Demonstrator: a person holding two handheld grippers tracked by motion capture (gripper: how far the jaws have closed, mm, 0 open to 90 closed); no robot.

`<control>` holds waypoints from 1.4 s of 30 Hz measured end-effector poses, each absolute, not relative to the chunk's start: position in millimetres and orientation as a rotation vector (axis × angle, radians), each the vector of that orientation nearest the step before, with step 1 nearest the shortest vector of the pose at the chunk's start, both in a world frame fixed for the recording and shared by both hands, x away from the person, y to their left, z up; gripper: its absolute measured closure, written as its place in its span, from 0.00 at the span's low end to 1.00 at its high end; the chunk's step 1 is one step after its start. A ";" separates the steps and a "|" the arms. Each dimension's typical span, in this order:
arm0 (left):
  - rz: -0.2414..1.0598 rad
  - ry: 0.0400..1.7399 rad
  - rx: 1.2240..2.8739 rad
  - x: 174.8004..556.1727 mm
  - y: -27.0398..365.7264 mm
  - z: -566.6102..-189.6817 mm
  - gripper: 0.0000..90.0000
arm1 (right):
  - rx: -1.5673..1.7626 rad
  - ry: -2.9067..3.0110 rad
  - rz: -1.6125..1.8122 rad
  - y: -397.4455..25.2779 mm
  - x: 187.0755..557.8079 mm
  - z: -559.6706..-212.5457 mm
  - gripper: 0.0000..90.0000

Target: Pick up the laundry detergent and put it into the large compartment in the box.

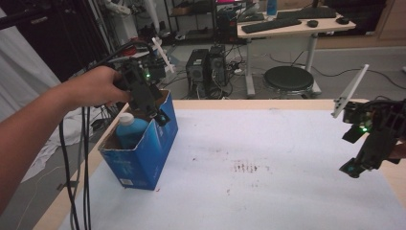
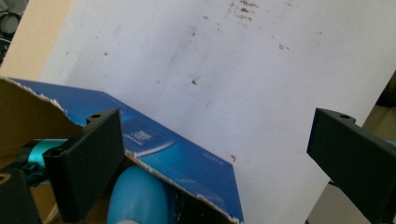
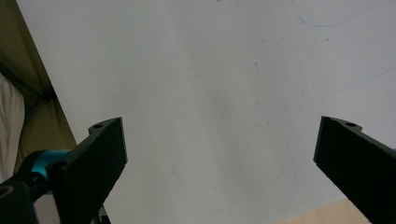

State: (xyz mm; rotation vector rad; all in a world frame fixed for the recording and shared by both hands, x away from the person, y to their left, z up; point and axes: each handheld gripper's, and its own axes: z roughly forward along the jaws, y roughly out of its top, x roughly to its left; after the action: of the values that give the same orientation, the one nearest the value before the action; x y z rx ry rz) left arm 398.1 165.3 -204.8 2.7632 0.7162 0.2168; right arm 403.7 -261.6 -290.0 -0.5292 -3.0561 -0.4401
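Left gripper [image 1: 154, 109]: jaws wide, empty, over blue box [image 1: 143, 153] rim; bottle [image 1: 130, 129] inside. Right gripper [image 1: 356, 165]: wide, empty, idle above white sheet [image 1: 268, 163]. Step, likely: reaching for bottle; next needs descent, closing.

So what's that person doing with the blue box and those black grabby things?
A person holds a hand-held gripper in each hand at a table covered with a white sheet. The left hand-held gripper hangs open over the top of an open blue box, near its rim. A blue bottle with a white cap stands inside the box. The right hand-held gripper hovers open over the sheet, far from the box, holding nothing.
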 end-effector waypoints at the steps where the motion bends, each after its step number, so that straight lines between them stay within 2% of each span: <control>1: 0.217 0.716 2.763 398.1 165.3 -204.8 0.05 | -0.527 -3.056 -0.443 -261.8 403.8 -289.8 0.02; 7: 0.253 0.582 2.801 405.4 127.7 -201.1 0.02 | -0.531 -3.056 -0.448 -262.9 403.5 -288.9 0.02; 10: 0.216 0.541 2.827 409.2 109.4 -201.4 0.02 | -0.535 -3.056 -0.458 -262.4 402.8 -288.1 0.02; 22: 0.182 0.527 2.883 425.2 43.1 -216.7 0.02 | -0.547 -3.054 -0.485 -260.1 400.4 -284.4 0.02; 29: 0.166 0.502 2.901 428.6 20.2 -229.8 0.02 | -0.527 -3.058 -0.492 -257.2 400.5 -285.0 0.02; 42: 0.147 0.454 2.936 432.3 9.1 -249.7 0.02 | -0.508 -3.047 -0.495 -251.9 404.5 -288.1 0.02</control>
State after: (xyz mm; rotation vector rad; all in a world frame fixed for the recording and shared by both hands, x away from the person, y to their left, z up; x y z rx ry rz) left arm 432.3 9.1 -249.7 2.9365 0.4539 0.1472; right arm 404.5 -251.9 -288.1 -0.5084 -3.0472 -0.4950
